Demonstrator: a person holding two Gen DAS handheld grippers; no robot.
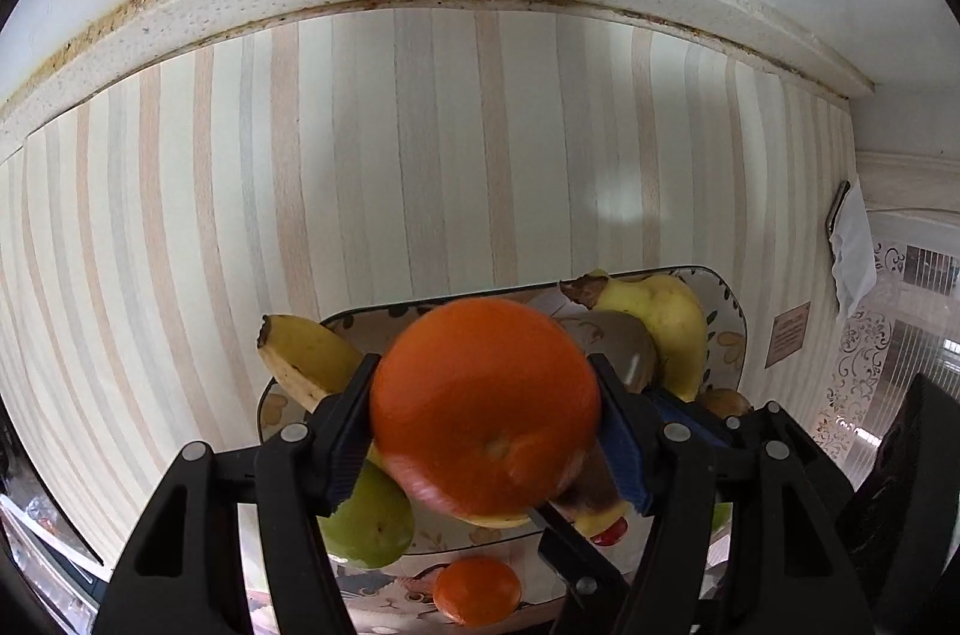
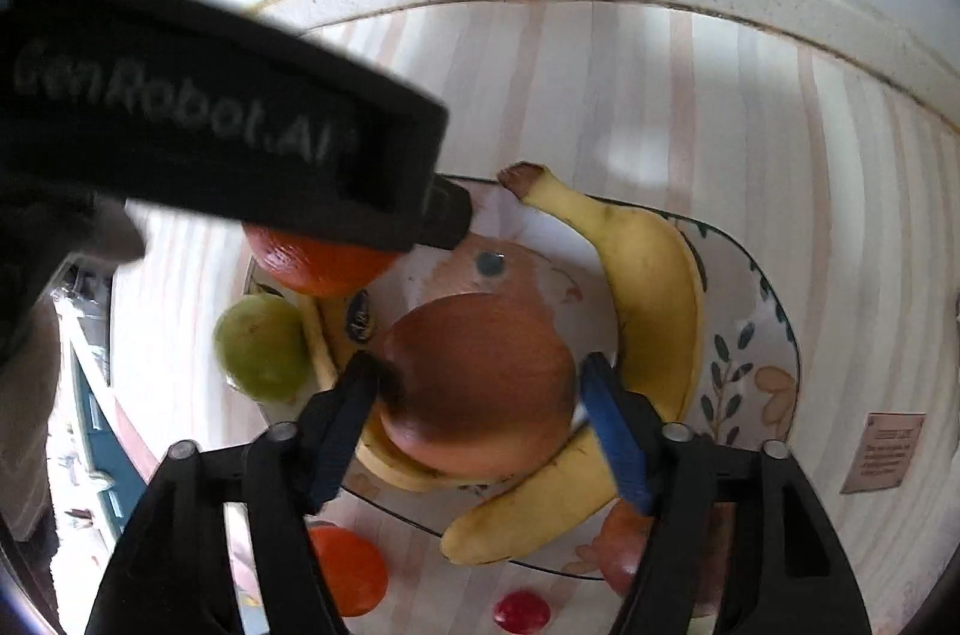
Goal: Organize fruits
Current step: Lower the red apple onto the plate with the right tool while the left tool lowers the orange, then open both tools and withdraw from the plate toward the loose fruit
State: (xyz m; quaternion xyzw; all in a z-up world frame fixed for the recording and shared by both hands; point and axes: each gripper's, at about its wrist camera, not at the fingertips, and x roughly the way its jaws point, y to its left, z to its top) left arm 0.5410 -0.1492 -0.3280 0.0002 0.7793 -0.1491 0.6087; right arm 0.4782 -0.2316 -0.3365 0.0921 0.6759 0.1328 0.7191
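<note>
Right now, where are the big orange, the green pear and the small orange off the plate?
big orange [image 1: 485, 407], left wrist view, middle of its skin, between the fingers.
green pear [image 2: 264, 347], right wrist view, centre of its body.
small orange [image 1: 477, 590], left wrist view, middle of its top.

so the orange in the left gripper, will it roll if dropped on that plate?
Probably. The orange is round and smooth, held by only two narrow pads, so it may slip or pivot. The plate looks shallow and already crowded with bananas, so it could roll off them unless it lands in a gap.
</note>
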